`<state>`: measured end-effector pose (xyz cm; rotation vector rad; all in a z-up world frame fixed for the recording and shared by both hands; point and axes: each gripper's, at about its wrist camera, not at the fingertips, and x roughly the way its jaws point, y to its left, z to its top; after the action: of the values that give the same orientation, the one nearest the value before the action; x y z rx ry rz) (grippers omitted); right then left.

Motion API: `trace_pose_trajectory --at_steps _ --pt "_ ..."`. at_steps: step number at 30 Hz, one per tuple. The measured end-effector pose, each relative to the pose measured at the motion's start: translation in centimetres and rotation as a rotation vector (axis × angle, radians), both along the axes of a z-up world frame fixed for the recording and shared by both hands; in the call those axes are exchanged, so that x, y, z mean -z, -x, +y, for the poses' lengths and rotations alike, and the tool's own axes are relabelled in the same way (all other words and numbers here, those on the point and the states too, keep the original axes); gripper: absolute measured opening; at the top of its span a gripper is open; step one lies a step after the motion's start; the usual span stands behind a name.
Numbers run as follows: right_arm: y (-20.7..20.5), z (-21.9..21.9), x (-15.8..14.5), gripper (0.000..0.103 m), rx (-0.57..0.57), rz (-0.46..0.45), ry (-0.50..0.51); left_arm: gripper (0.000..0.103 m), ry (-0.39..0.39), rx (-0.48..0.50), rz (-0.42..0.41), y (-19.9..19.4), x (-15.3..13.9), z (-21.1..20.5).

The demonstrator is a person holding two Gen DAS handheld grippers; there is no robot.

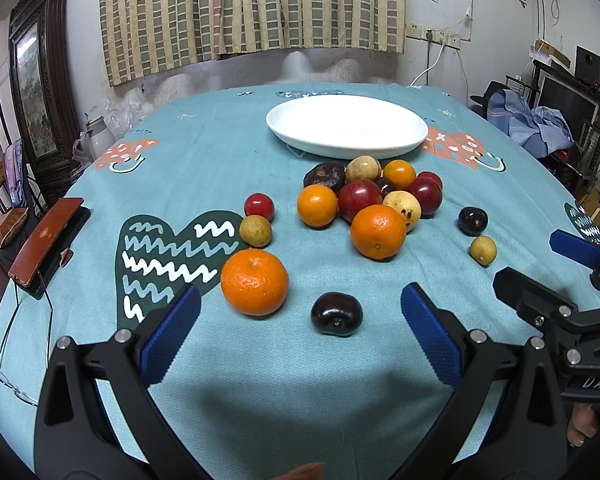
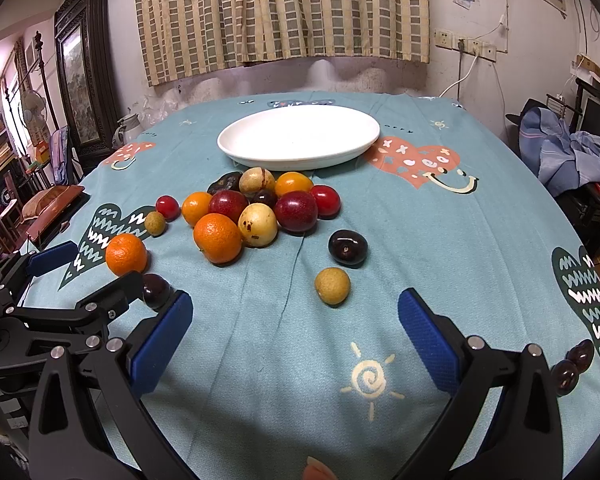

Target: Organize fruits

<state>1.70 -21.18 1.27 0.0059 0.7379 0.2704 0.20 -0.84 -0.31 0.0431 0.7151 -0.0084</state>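
A white oval plate [image 1: 346, 126] stands empty at the far side of the table; it also shows in the right wrist view [image 2: 298, 136]. A heap of oranges, plums and pale fruits [image 1: 374, 198] lies just in front of it. Nearer lie an orange [image 1: 254, 282] and a dark plum [image 1: 336, 313]. My left gripper [image 1: 300, 328] is open, its jaws on either side of the dark plum and just short of it. My right gripper [image 2: 296, 330] is open and empty, just short of a small yellow fruit [image 2: 332, 286] and a dark plum [image 2: 347, 247].
The table wears a teal cloth with heart prints [image 1: 228, 148]. A brown case [image 1: 48, 240] and spectacles [image 1: 16, 344] lie at its left edge. Two dark fruits [image 2: 574, 364] sit near the right edge. Furniture and clothes crowd the room's sides.
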Motion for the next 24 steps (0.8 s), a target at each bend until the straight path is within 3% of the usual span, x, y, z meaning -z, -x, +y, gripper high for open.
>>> trace_pose_trajectory --at_steps 8,16,24 --pt "-0.2 -0.1 0.3 0.102 -0.015 0.014 -0.008 0.101 0.01 0.002 0.005 0.2 -0.1 0.0" --pt "-0.7 -0.4 0.5 0.102 -0.049 0.047 -0.109 0.101 0.084 0.022 0.05 0.4 0.7 1.8" --pt "-0.3 -0.4 0.2 0.093 -0.062 0.024 -0.099 0.099 0.11 0.048 0.084 -0.1 1.3 2.5"
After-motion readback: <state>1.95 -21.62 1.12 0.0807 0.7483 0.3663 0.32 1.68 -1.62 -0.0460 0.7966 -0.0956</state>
